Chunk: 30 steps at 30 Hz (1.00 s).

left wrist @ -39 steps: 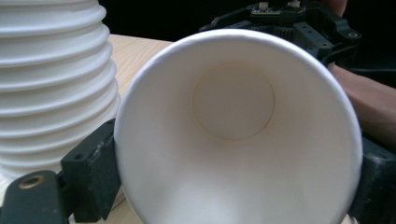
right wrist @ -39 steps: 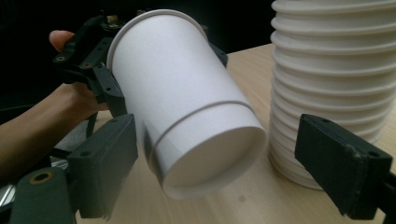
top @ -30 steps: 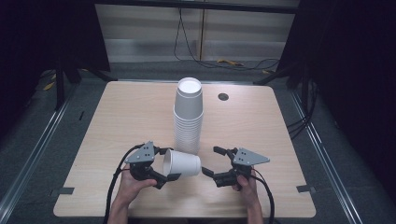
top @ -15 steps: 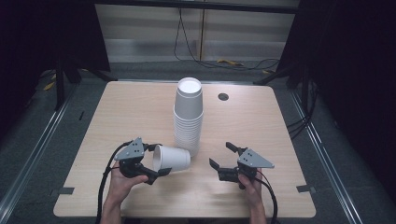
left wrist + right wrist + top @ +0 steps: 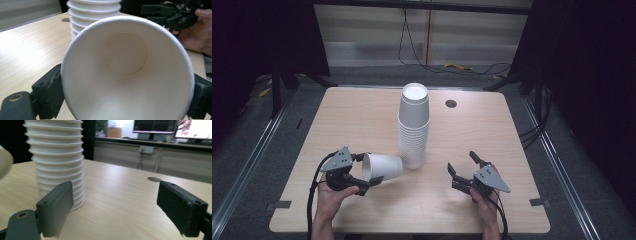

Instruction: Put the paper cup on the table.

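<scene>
One paper cup pinched sideways by left gripper, clear of stack; right gripper spread, empty, probably ready to help.

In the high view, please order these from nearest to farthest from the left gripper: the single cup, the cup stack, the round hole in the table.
1. single cup, between the left gripper's jaws.
2. cup stack, table middle.
3. round hole, far right.

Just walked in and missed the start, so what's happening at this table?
A person is working with two handheld grippers. The left gripper clamps a single white paper cup on its side, mouth facing the gripper. The right gripper hovers open and empty, near the tall stack of cups upside down on the wooden table.
</scene>
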{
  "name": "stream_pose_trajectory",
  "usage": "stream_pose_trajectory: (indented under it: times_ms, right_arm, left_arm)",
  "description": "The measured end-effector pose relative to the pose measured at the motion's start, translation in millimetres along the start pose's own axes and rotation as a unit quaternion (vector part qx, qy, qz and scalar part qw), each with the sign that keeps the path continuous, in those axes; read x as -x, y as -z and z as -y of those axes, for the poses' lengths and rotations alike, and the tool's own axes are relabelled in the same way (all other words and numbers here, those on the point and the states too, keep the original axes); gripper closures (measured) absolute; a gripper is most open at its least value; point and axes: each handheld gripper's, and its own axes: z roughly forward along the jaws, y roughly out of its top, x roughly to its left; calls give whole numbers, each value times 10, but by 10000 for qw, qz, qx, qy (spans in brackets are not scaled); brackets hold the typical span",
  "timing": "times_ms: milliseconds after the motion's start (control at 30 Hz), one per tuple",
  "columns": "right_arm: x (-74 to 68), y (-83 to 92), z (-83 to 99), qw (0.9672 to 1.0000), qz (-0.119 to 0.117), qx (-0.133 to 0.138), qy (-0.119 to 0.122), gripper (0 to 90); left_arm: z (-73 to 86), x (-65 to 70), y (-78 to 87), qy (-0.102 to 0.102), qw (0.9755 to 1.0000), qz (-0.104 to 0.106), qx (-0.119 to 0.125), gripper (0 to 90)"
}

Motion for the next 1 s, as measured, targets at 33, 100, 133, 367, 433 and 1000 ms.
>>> stream_pose_trajectory:
  times_ms: [33, 100, 133, 367, 433, 1000]
  right_arm:
    - [-1, -1, 12, 9999, 104, 28, 64, 153]
    - [10, -5, 26, 9997, 189, 59, 106, 152]
    - [14, -6, 34, 9997, 232, 52, 96, 150]
    - [37, -17, 63, 9987, 502, 14, 60, 129]
    - [40, -21, 64, 9988, 490, 26, 22, 128]
    - [70, 32, 85, 9986, 437, 263, -121, 133]
  left_arm:
    - [2, -8, 5, 25, 10000, -36, -7, 106]
    - [2, -30, 6, 80, 9998, -128, -89, 106]
    - [-4, -34, 3, 92, 9997, -194, -128, 106]
    - [-161, -148, 37, 79, 9994, -271, -212, 106]
    - [-206, -181, 62, 115, 9992, -311, -238, 106]
    - [-436, -413, 88, 100, 9908, -545, -1235, 104]
